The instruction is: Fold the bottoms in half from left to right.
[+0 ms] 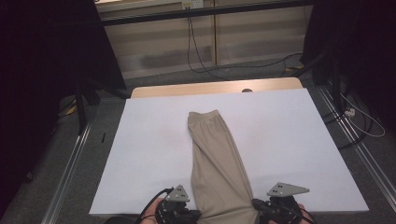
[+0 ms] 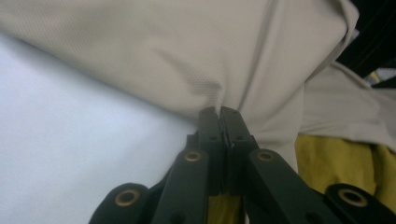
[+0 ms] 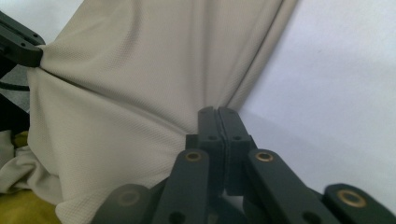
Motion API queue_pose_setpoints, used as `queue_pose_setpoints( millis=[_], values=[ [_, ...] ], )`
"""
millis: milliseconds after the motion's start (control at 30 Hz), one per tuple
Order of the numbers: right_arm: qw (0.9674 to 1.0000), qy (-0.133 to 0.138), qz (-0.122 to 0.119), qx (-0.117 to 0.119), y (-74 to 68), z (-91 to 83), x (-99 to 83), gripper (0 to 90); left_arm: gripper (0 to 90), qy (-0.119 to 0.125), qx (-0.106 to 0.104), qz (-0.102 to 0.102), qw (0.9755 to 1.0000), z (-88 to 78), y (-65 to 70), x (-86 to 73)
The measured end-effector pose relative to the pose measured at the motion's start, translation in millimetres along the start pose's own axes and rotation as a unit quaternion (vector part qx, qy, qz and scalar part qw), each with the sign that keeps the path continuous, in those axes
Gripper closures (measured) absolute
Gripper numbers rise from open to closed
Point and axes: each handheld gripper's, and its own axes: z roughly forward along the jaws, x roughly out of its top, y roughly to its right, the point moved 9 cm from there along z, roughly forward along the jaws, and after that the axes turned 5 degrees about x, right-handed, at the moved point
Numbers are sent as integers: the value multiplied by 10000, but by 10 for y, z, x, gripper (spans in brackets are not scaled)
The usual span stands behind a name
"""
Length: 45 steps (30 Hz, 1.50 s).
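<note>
Two sets of tongs are at the near edge of the counter [image 1: 140,140], and both are clamped on the same beige garment [image 1: 217,158]. The left tongs [image 1: 196,215] sit at about seven o'clock in the high view, jaws pressed flat together with a pinch of the fabric's left edge caught at their tips; the left gripper view shows the cloth bunching and creasing right where the jaws meet. The right tongs [image 1: 256,205] are at about five o'clock, jaws likewise closed tight, nipping the garment's right edge, and the right gripper view shows folds fanning away from that pinch point. The other tongs bite the cloth's far corner at ten o'clock in that same view. Between the two grips the near end of the garment is spread wide and hangs over the counter's front edge. In the left gripper view, something yellow [image 2: 336,158] lies below the cloth at four o'clock, though what it is cannot be made out. Moving outward, the garment narrows and runs up the white counter toward twelve o'clock, ending in a banded edge near the centre. Beyond the white sheet a strip of wooden tabletop [image 1: 215,87] shows, and past that, cables [image 1: 196,51] trail across the floor.
</note>
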Motion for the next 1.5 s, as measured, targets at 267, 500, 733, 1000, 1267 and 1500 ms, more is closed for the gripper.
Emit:
queue_pose_setpoints(
  millis=[267,500,733,1000,1267,1500],
  values=[
    [9990,420,-162,36,184,28,259,548,508,546,464,-213,9972,-55,-204,187],
    [9973,632,-371,-20,301,111,497,368,221,992,1169,-211,9879,-121,-554,403],
    [9949,859,-511,-98,438,182,804,300,156,1224,1464,-313,9811,-194,-963,571],
    [9907,1188,-615,-246,648,293,1322,276,123,1682,1518,-747,9711,-110,-1356,912],
    [9907,1228,-572,-156,628,420,1466,303,126,1802,1652,-752,9667,-118,-1475,965],
    [9899,1288,-560,-194,673,436,1539,324,137,2064,1837,-686,9586,-100,-1705,1239]
  ],
)
